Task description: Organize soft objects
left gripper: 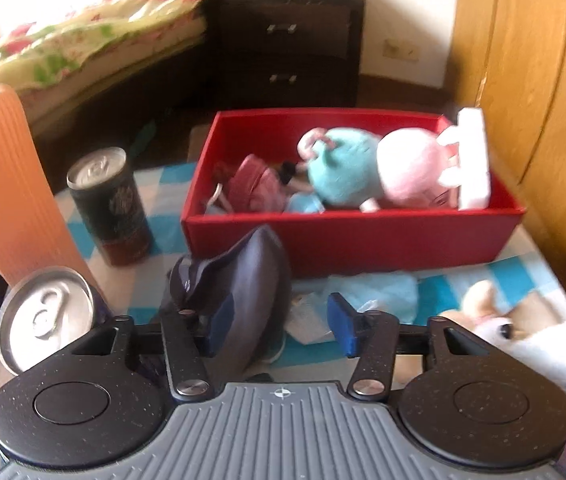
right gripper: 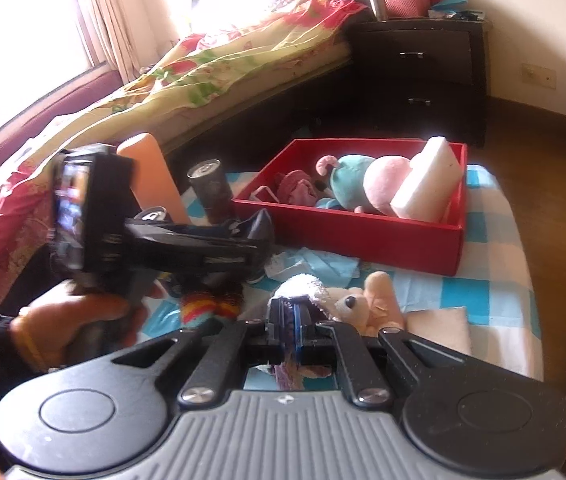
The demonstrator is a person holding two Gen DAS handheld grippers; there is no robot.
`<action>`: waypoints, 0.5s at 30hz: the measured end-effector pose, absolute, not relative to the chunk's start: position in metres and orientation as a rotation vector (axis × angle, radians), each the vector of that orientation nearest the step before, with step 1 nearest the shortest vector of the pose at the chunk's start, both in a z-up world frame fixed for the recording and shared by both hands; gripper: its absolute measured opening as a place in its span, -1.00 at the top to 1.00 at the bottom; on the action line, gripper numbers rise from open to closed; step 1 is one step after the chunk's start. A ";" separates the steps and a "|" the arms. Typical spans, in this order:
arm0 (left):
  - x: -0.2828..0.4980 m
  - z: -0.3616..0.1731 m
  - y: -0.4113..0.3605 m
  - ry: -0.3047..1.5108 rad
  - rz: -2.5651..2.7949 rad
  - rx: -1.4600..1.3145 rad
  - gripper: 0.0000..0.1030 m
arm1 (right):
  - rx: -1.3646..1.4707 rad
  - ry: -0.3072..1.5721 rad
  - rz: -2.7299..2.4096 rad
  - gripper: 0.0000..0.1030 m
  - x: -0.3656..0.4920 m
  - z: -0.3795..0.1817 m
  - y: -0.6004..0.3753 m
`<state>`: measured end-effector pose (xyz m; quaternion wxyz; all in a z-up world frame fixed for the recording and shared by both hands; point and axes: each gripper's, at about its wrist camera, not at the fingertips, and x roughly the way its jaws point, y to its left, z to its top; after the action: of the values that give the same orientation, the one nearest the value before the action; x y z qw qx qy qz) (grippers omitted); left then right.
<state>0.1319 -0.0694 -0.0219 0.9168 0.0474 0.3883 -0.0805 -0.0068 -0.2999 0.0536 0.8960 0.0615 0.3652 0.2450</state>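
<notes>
A red box point(left gripper: 347, 240) stands on the checkered table and holds a teal and pink plush point(left gripper: 367, 168), a dark red soft item point(left gripper: 257, 184) and a white sponge point(left gripper: 473, 156); the red box also shows in the right wrist view point(right gripper: 363, 236). My left gripper point(left gripper: 279, 326) is open, with a dark navy soft object point(left gripper: 251, 280) leaning against its left finger. My right gripper point(right gripper: 291, 318) is shut on a fluffy white and beige plush point(right gripper: 335, 300) near the table's front. The left gripper point(right gripper: 259, 240) also shows in the right wrist view.
Two drink cans point(left gripper: 111, 204) point(left gripper: 43, 316) and an orange ribbed object point(left gripper: 7, 184) stand at the left. A light blue cloth point(left gripper: 379, 292) lies before the box. A striped knit item point(right gripper: 211, 306) lies by the hand. A bed point(right gripper: 203, 76), dark nightstand point(left gripper: 287, 48) and wooden wardrobe point(left gripper: 531, 60) surround the table.
</notes>
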 end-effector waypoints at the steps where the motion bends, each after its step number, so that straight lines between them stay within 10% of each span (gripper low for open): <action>1: 0.134 -0.025 -0.071 0.809 -0.160 0.100 0.04 | 0.129 0.757 0.511 1.00 -0.007 0.054 -0.300; 8: 0.143 -0.042 -0.070 0.893 -0.139 0.069 0.92 | 0.144 0.763 0.502 1.00 -0.006 0.053 -0.308; 15: 0.127 -0.025 -0.070 0.861 -0.171 0.043 1.00 | 0.140 0.748 0.501 1.00 -0.006 0.058 -0.305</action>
<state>0.1267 -0.0698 -0.0246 0.9051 0.0209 0.4166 -0.0829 -0.0061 -0.3055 0.0582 0.8981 0.0678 0.3611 0.2418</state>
